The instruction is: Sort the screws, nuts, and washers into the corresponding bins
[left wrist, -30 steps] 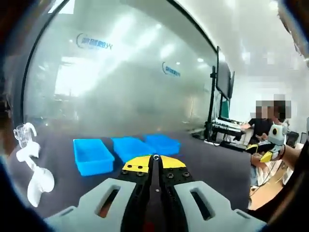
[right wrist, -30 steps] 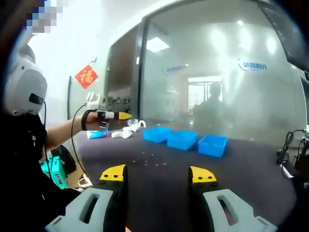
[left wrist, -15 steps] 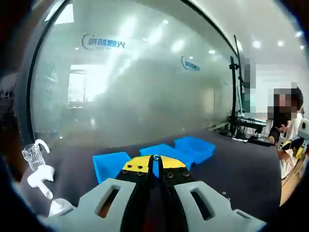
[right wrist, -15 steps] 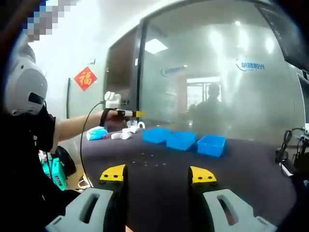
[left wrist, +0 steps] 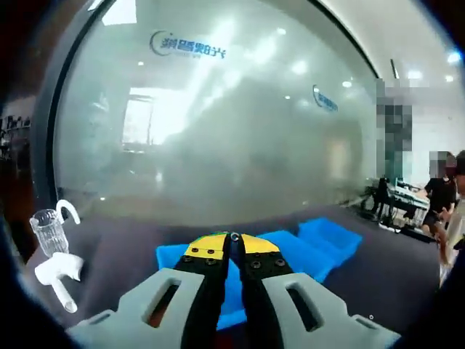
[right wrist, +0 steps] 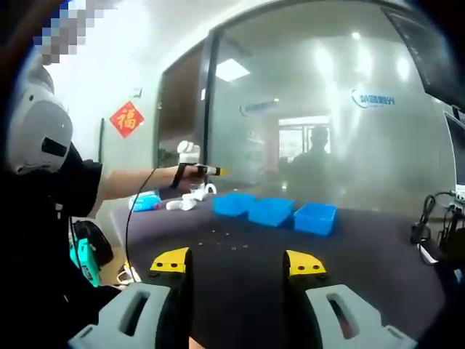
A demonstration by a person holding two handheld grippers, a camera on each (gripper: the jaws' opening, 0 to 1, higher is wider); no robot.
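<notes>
**Gripper jaws: left pressed together, right spread wide, both above the dark surface**

Your right gripper (right wrist: 238,263) hangs over the near edge of the dark surface (right wrist: 363,254) with its yellow-tipped jaws well apart and nothing between them. Your left gripper (left wrist: 234,246) has its jaws pressed together tip to tip; you cannot tell whether anything tiny sits at the tips. In the right gripper view that same left gripper (right wrist: 212,171) shows at the end of your outstretched arm, held up over the far left part of the surface, above the white items.

Behind the surface stands a large frosted glass wall (right wrist: 320,109) with blue lettering. On the surface, three blue bins (right wrist: 275,209) sit side by side in a row toward the far side; in the left gripper view the bins (left wrist: 320,243) lie just past your closed jaws, partly hidden by them.

Left of the bins lie white plastic pieces (left wrist: 55,270), and a clear ribbed cup (left wrist: 48,230) with a white hook stands beside them. A small blue packet (right wrist: 145,201) rests near the far left corner.

The screws, nuts and washers (right wrist: 222,240) are scattered as small specks on the bare surface, between your right gripper and the bins, well apart from both.
</notes>
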